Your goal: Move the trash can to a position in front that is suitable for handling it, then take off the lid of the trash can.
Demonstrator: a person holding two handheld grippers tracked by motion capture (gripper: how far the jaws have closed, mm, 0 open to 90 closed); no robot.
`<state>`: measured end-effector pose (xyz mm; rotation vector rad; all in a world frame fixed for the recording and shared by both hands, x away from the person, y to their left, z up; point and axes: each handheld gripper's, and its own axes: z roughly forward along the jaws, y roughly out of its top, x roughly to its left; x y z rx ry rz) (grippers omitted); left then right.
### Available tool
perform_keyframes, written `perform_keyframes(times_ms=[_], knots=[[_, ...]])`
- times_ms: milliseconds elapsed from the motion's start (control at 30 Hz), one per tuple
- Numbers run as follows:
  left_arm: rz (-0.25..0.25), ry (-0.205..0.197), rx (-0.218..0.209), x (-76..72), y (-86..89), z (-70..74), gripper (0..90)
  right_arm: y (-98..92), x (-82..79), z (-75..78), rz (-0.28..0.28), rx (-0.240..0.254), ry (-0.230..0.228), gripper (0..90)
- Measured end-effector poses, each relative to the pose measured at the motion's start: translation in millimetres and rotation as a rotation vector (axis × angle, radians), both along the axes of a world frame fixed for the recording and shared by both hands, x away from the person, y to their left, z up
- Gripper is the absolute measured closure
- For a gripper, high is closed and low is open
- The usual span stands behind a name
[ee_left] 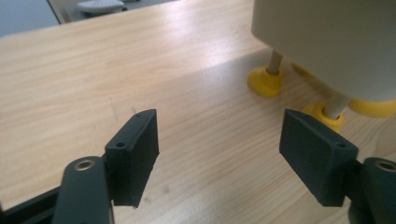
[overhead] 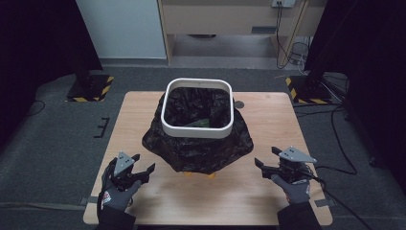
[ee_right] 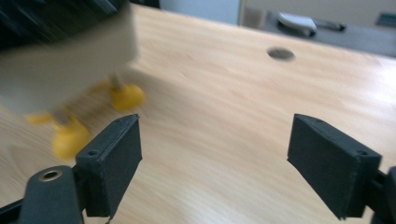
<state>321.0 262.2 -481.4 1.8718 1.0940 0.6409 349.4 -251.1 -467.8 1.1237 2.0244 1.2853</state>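
- Left gripper [overhead: 142, 163]: jaws spread wide, nothing between them; in the left gripper view only bare table [ee_left: 140, 60] lies between the pads [ee_left: 135, 156].
- Right gripper [overhead: 266, 158]: jaws also parted and empty, pads [ee_right: 114, 163] standing over plain wood in its own view.
- Each gripper sits low near the front of the table, one to each side of the bin [overhead: 197, 108] and apart from it; neither touches the bag [overhead: 196, 151].
- The bin stands mid-table, a pale, square-mouthed tub with rounded corners on short legs with yellow feet [ee_left: 264, 81]. A black bag lines it, folded out over the rim [overhead: 165, 110] and bunched down the sides almost to the table. Something green [overhead: 198, 123] lies inside; I cannot tell what.
- The step in hand looks like dressing or gathering the bag, with both hands coming in from the sides.
- To do it well, I would judge: bring each pair of jaws to a fold of loose film near the skirt, not to the hard wall; pinch enough plastic that it does not slip out; work both sides evenly so the bin does not tip on its small feet.
- Risk: thin film may tear if pulled against the rim, and a one-sided tug could slide the bin across the smooth wood.
- Writing: the left glove [overhead: 112, 194] bears a small red-and-white mark, too small to read. No other label or brand is legible on the bin, bag or table.
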Motion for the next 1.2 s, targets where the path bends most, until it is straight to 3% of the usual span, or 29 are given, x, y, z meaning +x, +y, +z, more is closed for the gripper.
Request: perform_keyframes(times_ms=[100, 300, 400, 700, 833, 900, 967, 1200], knots=[[0.021, 0.016, 0.016, 0.0, 4.3, -5.5, 25.6, -13.5, -0.1, -14.0, -0.037, -0.034, 0.046, 15.2], [0.07, 0.075, 0.001, 5.4, 18.6, -21.2, 24.9, -26.3, 3.9, -43.5, -0.067, -0.101, 0.137, 13.8], [0.105, 0.075, -0.018, 7.5, 26.4, -23.2, 24.2, -30.8, 7.0, -54.9, -0.079, -0.129, 0.197, 12.4], [0.127, 0.06, -0.021, 9.0, 33.2, -22.1, 23.1, -35.5, 10.0, -64.3, -0.094, -0.185, 0.208, 9.6], [0.126, 0.053, -0.048, 7.3, 33.2, -18.2, 22.6, -34.6, 11.1, -67.8, -0.091, -0.216, 0.216, 8.4], [0.122, 0.035, -0.078, 6.4, 33.0, -13.1, 21.9, -35.0, 11.1, -69.1, -0.093, -0.212, 0.22, 7.4], [0.122, 0.009, -0.072, 6.2, 34.4, -6.2, 21.9, -35.1, 11.3, -69.2, -0.093, -0.212, 0.221, 7.2], [0.151, -0.056, -0.115, 8.3, 44.6, 16.3, 22.2, -36.5, 12.7, -69.3, -0.095, -0.211, 0.234, 4.7]])
